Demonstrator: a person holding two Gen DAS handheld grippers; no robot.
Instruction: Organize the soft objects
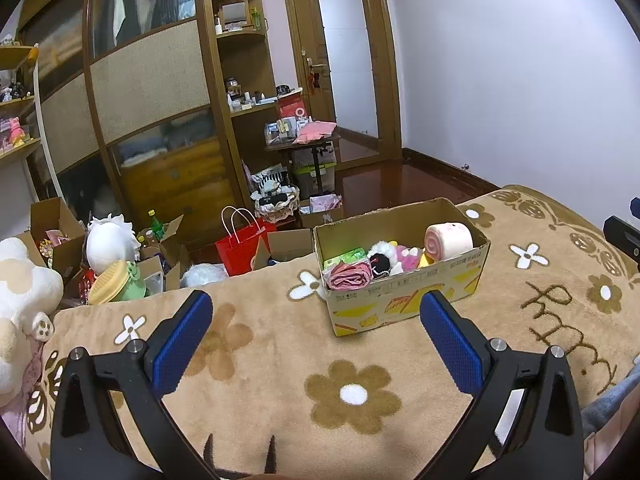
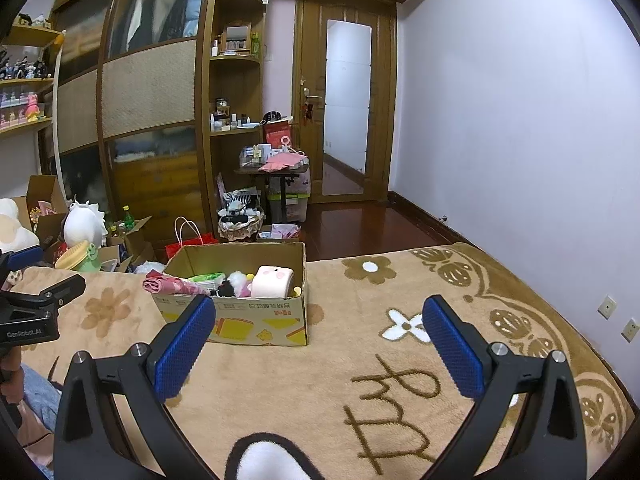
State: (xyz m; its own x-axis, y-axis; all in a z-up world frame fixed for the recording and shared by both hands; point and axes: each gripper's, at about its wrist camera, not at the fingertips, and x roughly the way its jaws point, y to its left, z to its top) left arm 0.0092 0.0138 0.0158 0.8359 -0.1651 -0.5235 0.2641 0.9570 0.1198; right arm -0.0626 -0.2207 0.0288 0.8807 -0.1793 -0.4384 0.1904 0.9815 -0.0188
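A cardboard box [image 1: 404, 300] [image 2: 256, 318] stands on the tan flowered blanket [image 1: 280, 360] [image 2: 360, 380]. It holds several soft things: a pink roll plush [image 1: 448, 240] [image 2: 273, 281], a folded pink cloth [image 1: 347, 276] [image 2: 168, 285], a black and white plush [image 1: 380, 262] [image 2: 232, 286] and a green pack [image 1: 346, 257]. My left gripper [image 1: 316, 308] is open and empty, just short of the box. My right gripper [image 2: 319, 312] is open and empty, to the right of the box's front.
A large cream plush [image 1: 20, 304] lies at the blanket's left edge. Beyond the bed, the floor holds open cartons, a white plush head [image 1: 110, 242], a red bag [image 1: 240, 244] and a small cluttered table [image 1: 304, 140]. Wardrobe, shelves and door stand behind.
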